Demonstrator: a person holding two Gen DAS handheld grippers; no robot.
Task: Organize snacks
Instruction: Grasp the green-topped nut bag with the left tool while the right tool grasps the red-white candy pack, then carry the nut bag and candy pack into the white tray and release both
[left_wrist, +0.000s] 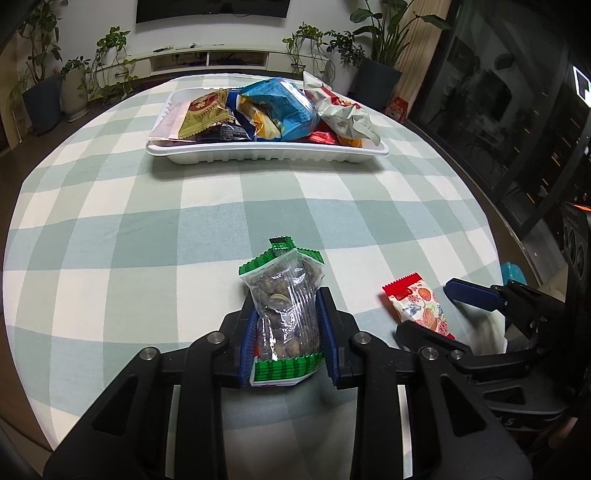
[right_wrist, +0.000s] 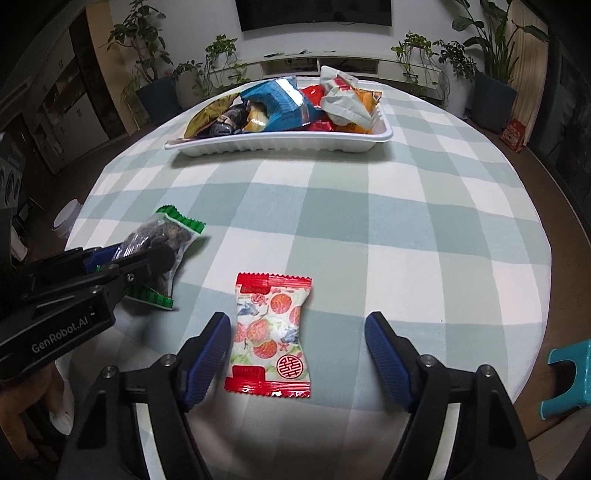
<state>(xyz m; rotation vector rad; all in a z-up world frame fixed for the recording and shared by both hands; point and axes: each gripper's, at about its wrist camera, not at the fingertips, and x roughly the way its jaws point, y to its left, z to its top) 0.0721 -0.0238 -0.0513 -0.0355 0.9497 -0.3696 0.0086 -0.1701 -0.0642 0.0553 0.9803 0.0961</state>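
Note:
My left gripper (left_wrist: 286, 314) is shut on a clear packet of dark nuts with green ends (left_wrist: 286, 310), its blue pads pressing both sides; the same nut packet (right_wrist: 162, 243) shows at the left of the right wrist view. A red-and-white packet printed with red fruit (right_wrist: 271, 332) lies flat on the checked cloth. My right gripper (right_wrist: 297, 330) stands open around it, the left pad close beside the packet, the right pad well apart. That fruit packet (left_wrist: 419, 304) lies right of the left gripper. A white tray (left_wrist: 266, 153) heaped with snack bags sits at the far side.
The round table wears a green-and-white checked cloth (right_wrist: 332, 206). A teal stool (right_wrist: 569, 376) stands off the table's right edge. Potted plants (right_wrist: 491, 74) and a low white cabinet line the back wall. A white tub (right_wrist: 66, 218) sits beyond the table's left edge.

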